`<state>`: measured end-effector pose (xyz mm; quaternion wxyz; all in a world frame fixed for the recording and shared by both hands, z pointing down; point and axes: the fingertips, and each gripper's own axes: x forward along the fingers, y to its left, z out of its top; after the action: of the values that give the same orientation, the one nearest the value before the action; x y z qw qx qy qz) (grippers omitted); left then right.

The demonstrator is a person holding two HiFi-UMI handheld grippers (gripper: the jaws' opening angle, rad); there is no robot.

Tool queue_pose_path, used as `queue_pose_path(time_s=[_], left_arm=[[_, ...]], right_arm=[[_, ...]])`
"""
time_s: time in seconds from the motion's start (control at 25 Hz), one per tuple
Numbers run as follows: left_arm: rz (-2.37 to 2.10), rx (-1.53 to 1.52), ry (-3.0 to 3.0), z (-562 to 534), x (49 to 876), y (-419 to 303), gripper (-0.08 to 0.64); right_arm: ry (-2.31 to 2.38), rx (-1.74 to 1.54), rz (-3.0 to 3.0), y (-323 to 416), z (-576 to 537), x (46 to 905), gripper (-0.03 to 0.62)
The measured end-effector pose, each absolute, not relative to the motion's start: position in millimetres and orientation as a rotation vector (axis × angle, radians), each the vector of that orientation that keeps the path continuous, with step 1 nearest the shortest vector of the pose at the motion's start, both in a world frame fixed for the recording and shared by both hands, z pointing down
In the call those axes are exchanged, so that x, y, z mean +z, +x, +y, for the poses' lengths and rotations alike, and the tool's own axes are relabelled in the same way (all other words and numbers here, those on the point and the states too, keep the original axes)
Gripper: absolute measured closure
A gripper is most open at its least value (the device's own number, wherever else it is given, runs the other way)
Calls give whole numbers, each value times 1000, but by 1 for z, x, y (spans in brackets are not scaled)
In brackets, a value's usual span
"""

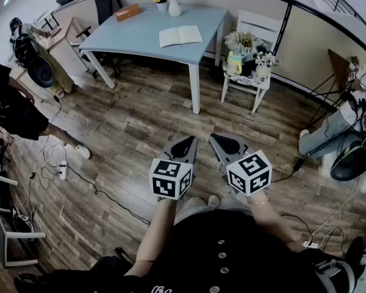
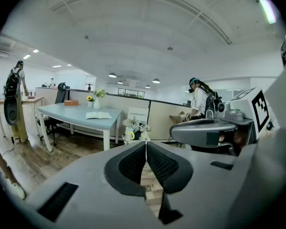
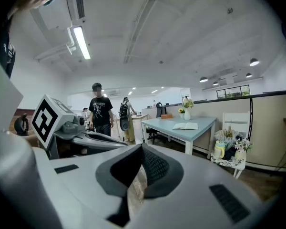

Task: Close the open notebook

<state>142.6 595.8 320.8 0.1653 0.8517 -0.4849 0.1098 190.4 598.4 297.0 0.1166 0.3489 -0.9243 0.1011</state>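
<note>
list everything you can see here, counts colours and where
table: 1, light blue, across the wood floor
notebook: 1, white, open on table's right part
vase: 1, white, table's back edge
sunflower pot: 1, white, left of vase
box: 1, brown, table's back left
chair: 1, white, right of table, holding flowers
bystanders: 3, dark and light clothes, two left, one right
left gripper: 1, grey, shut, empty
right gripper: 1, grey, shut, empty

notebook (image 1: 180, 36): far ahead of the 2 claws, page print too small to read | box (image 1: 128, 12) beyond it: kind cannot be told | person (image 1: 9, 102) far left of left claw (image 1: 189, 142): cut by picture edge | person (image 1: 332, 133) far right of right claw (image 1: 216, 140): mostly cut by edge | items on white chair (image 1: 259, 23) ahead-right of right claw: too small to tell apart
</note>
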Motion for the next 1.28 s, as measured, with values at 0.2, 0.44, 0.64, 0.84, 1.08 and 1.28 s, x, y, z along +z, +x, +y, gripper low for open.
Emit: queue_pose_path(time_s=[0.2,0.44,0.64,0.84,1.08,1.28], left_arm=[[-1384,307,2413,598,322,145,541],[-1376,326,2413,595,325,150,541],[-1356,284,2439,594,323,156,541],[-1399,229,2455,587,316,160,540],[-1455,227,2396,583,327,162,537],[-1461,236,2355,579,337,166,413]], right_arm=[[1000,298,-2715,190,601,297,592],[979,324,-2709,192,599,304,592],[911,372,-2760,193,601,304,591],[986,316,-2761,213,588,298,575],[1002,337,-2729,229,585,310,480],[1027,367,-2709,240,579,321,436]])
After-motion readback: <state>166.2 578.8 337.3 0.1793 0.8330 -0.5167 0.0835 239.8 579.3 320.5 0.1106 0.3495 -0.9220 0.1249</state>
